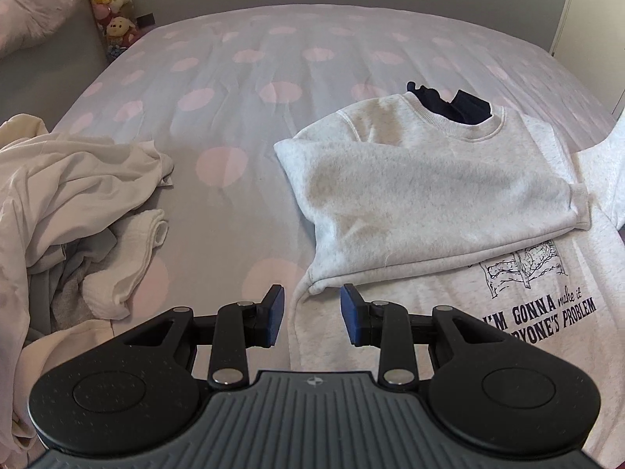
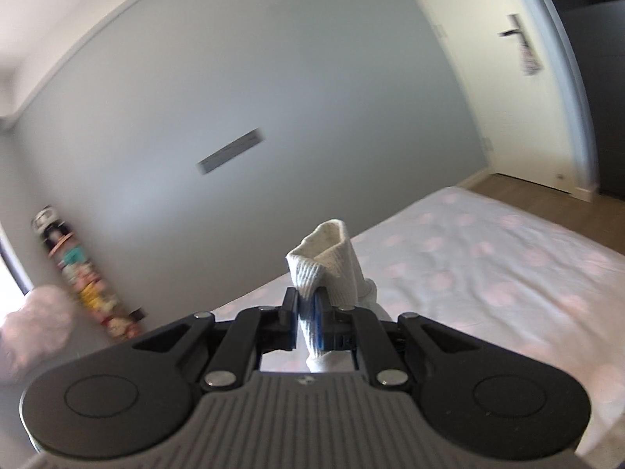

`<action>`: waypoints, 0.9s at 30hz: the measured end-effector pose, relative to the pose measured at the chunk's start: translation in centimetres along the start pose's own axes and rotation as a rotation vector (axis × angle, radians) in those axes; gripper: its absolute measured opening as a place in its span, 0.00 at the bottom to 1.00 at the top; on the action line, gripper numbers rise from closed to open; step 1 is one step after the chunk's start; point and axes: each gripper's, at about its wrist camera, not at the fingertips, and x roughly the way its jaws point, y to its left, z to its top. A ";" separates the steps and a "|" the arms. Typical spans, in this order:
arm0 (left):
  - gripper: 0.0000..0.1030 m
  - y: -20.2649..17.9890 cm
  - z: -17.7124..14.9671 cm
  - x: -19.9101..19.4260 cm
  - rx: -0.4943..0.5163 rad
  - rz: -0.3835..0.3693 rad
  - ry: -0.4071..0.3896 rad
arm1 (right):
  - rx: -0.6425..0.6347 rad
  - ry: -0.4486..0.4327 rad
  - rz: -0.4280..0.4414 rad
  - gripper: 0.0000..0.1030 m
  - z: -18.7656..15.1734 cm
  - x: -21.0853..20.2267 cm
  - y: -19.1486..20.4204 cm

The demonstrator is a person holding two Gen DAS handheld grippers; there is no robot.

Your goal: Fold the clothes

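Note:
A light grey sweatshirt (image 1: pixel 429 179) with a black printed slogan lies on the bed, its left sleeve folded across the chest. A dark garment (image 1: pixel 453 105) shows through its neck hole. My left gripper (image 1: pixel 312 297) hovers open just above the folded sleeve's lower corner, with nothing between its blue pads. In the right wrist view my right gripper (image 2: pixel 306 312) is shut on the white ribbed cuff (image 2: pixel 332 258) of a sleeve, held high above the bed and pointing toward the wall. The other sleeve (image 1: pixel 613 164) runs off the right edge of the left wrist view.
A heap of cream and white clothes (image 1: pixel 78 203) lies at the left of the dotted bed sheet (image 1: pixel 234 90). A pillow (image 1: pixel 39 4) and a column of plush toys (image 1: pixel 111 4) stand at the far left. A door (image 2: pixel 508 78) and wooden floor (image 2: pixel 547 203) lie beyond the bed.

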 end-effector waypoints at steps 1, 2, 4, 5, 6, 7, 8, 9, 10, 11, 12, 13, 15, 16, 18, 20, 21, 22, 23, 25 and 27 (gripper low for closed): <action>0.29 0.1 0.1 -0.1 0.002 -0.005 -0.005 | -0.018 0.012 0.023 0.09 -0.7 0.3 1.7; 0.29 0.2 0.2 -0.2 0.004 -0.007 -0.011 | -0.035 0.024 0.045 0.09 -1.5 0.6 3.4; 0.29 0.5 0.4 -0.4 0.006 -0.012 -0.025 | -0.067 0.047 0.082 0.09 -3.3 1.5 6.3; 0.29 0.7 0.4 -0.4 0.004 -0.015 -0.027 | -0.080 0.062 0.099 0.09 -4.5 2.1 7.7; 0.29 1.0 0.5 -0.4 0.001 -0.017 -0.030 | -0.092 0.074 0.114 0.09 -5.7 2.6 8.9; 0.29 1.3 0.5 -0.4 -0.002 -0.019 -0.033 | -0.102 0.085 0.127 0.09 -7.0 3.1 9.9; 0.29 1.6 0.5 -0.3 -0.006 -0.020 -0.034 | -0.110 0.097 0.140 0.09 -8.2 3.7 10.9; 0.29 1.9 0.4 -0.2 -0.010 -0.021 -0.035 | -0.109 0.114 0.155 0.09 -9.6 4.3 11.7; 0.29 2.3 0.4 -0.1 -0.015 -0.025 -0.040 | -0.107 0.132 0.171 0.09 -11.1 5.0 12.5; 0.29 2.7 0.3 0.0 -0.018 -0.029 -0.047 | -0.105 0.153 0.185 0.09 -12.5 5.5 13.2; 0.29 3.1 0.2 0.0 -0.018 -0.038 -0.061 | -0.103 0.175 0.199 0.09 -14.0 6.1 13.9; 0.29 3.4 0.2 0.0 -0.017 -0.046 -0.074 | -0.099 0.199 0.213 0.09 -15.6 6.6 14.5; 0.29 4.2 0.0 0.1 -0.019 -0.057 -0.099 | -0.102 0.252 0.235 0.09 -18.7 7.9 15.6; 0.29 4.5 0.0 0.2 -0.022 -0.060 -0.110 | -0.111 0.277 0.244 0.09 -20.4 8.3 16.3; 0.29 5.2 0.0 0.5 -0.042 -0.064 -0.119 | -0.127 0.324 0.259 0.09 -23.9 8.8 17.5; 0.29 5.6 0.1 0.9 -0.051 -0.071 -0.120 | -0.138 0.383 0.271 0.09 -27.6 9.2 18.7; 0.29 5.7 0.2 1.1 -0.054 -0.075 -0.120 | -0.142 0.415 0.275 0.09 -29.3 9.5 19.0; 0.29 5.8 0.2 1.4 -0.055 -0.080 -0.119 | -0.150 0.443 0.278 0.09 -30.9 9.5 19.3; 0.29 5.8 0.3 1.6 -0.056 -0.085 -0.119 | -0.160 0.466 0.279 0.09 -32.2 9.7 19.4; 0.29 5.6 0.4 2.2 -0.057 -0.094 -0.117 | -0.175 0.516 0.280 0.09 -34.8 10.5 19.5; 0.29 5.3 0.7 2.7 -0.056 -0.101 -0.113 | -0.191 0.558 0.282 0.09 -36.9 11.8 19.7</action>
